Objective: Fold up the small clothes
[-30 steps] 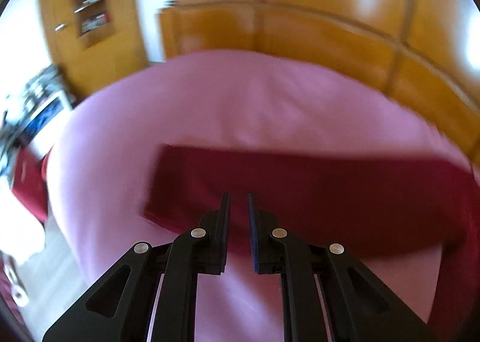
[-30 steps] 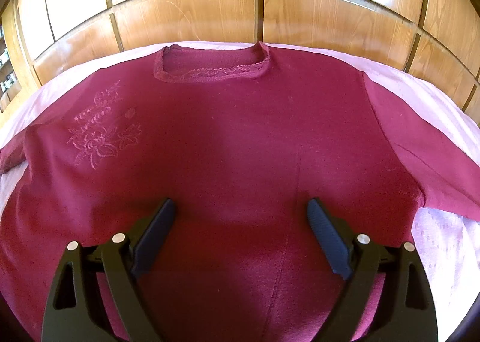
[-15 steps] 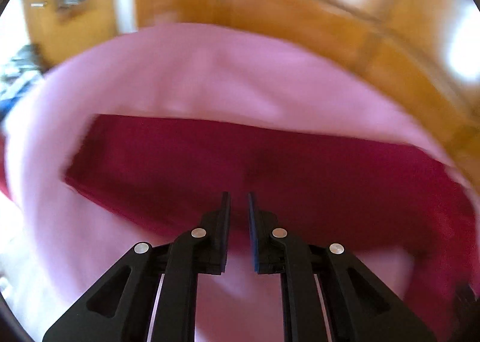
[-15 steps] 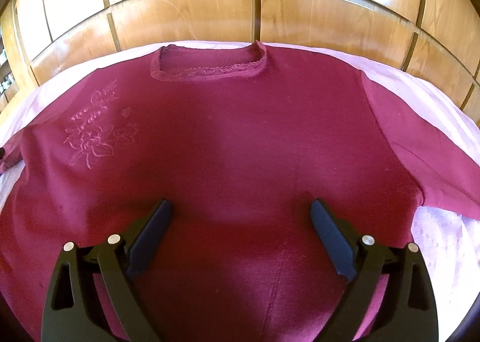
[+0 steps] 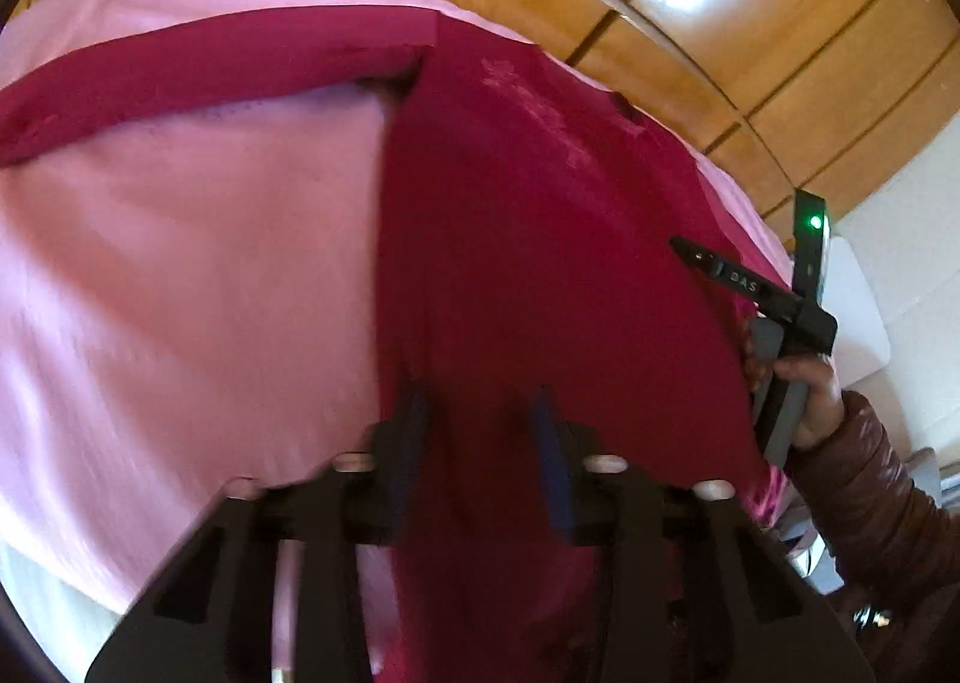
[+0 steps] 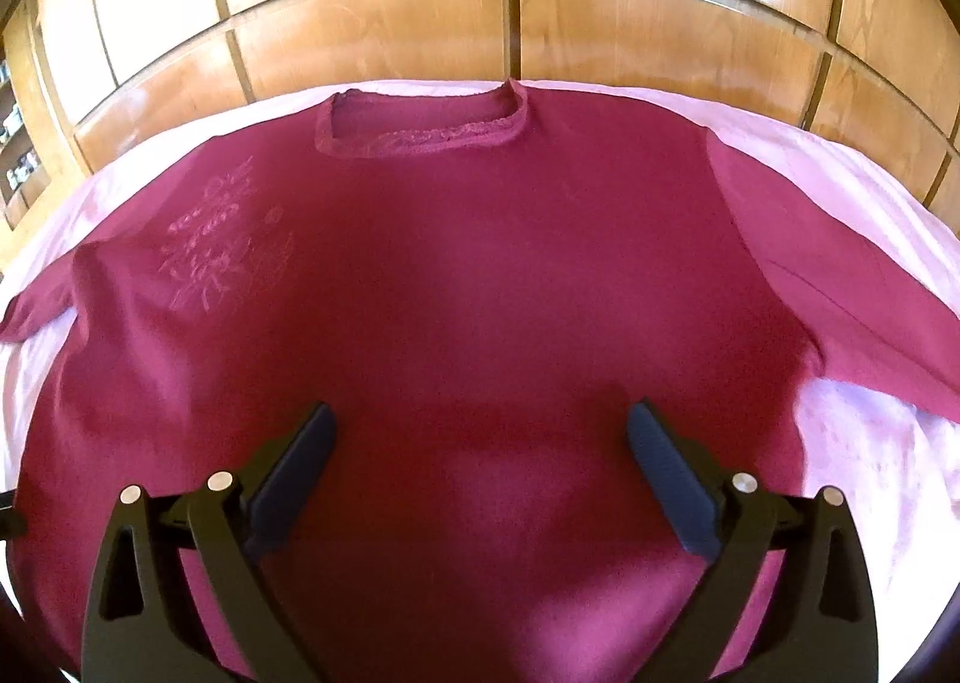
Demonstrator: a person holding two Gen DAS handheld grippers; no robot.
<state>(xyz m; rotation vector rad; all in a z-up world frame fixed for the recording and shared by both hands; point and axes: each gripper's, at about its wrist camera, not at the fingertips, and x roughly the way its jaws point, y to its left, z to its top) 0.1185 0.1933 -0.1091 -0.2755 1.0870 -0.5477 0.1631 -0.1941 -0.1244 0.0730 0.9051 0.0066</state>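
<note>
1. We see a dark red sweater spread flat, front up, on a bed with a pink sheet; its neckline lies toward the far edge of the bed, by the wooden panelled wall.
2. Our right gripper hangs over the lower middle of the sweater, its jaws spread wide and just opened further, with only flat cloth showing below the gap; whether the fingertips touch the cloth we cannot tell.
3. Our left gripper sits above the sweater's side edge near the hem. The view is smeared by motion, and its jaws look slightly parted with nothing gripped between them.
4. In the left wrist view one sleeve stretches out across the sheet; its cuff is cut off at the frame edge.
5. There too, a hand in a brown padded sleeve holds the other tool's handle at the bed's near edge.
6. The pale embroidery on the chest is too faint to read clearly.
</note>
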